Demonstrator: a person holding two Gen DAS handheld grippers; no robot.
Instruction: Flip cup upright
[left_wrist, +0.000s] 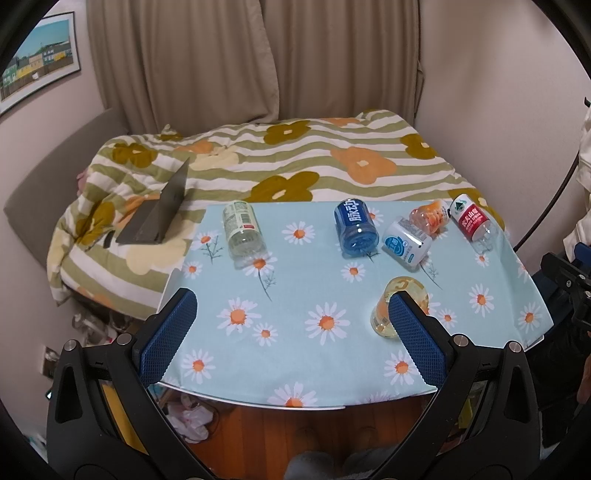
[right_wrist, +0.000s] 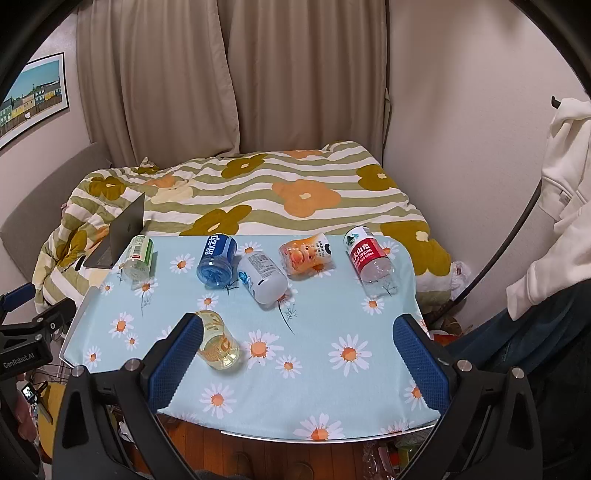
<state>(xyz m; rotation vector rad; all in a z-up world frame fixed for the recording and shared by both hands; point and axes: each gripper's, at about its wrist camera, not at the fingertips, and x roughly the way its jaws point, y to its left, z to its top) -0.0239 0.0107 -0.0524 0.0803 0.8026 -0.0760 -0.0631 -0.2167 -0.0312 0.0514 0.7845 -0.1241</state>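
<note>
A clear yellow cup (left_wrist: 397, 306) lies on its side on the daisy tablecloth (left_wrist: 295, 295), partly hidden behind my left gripper's right finger (left_wrist: 417, 339). It also shows in the right wrist view (right_wrist: 218, 343), next to my right gripper's left finger (right_wrist: 177, 362). My left gripper (left_wrist: 291, 306) is open and empty, above the table's near edge. My right gripper (right_wrist: 299, 332) is open and empty, above the table's near edge; the cup lies at its left.
Several cut bottle cups lie on their sides along the far edge: green (left_wrist: 242, 232), blue (left_wrist: 356, 227), white (left_wrist: 406, 245), orange (left_wrist: 430, 216), red (left_wrist: 472, 221). A flowered quilt bed (left_wrist: 258, 158) with a laptop (left_wrist: 159, 214) is behind. Wooden floor lies below.
</note>
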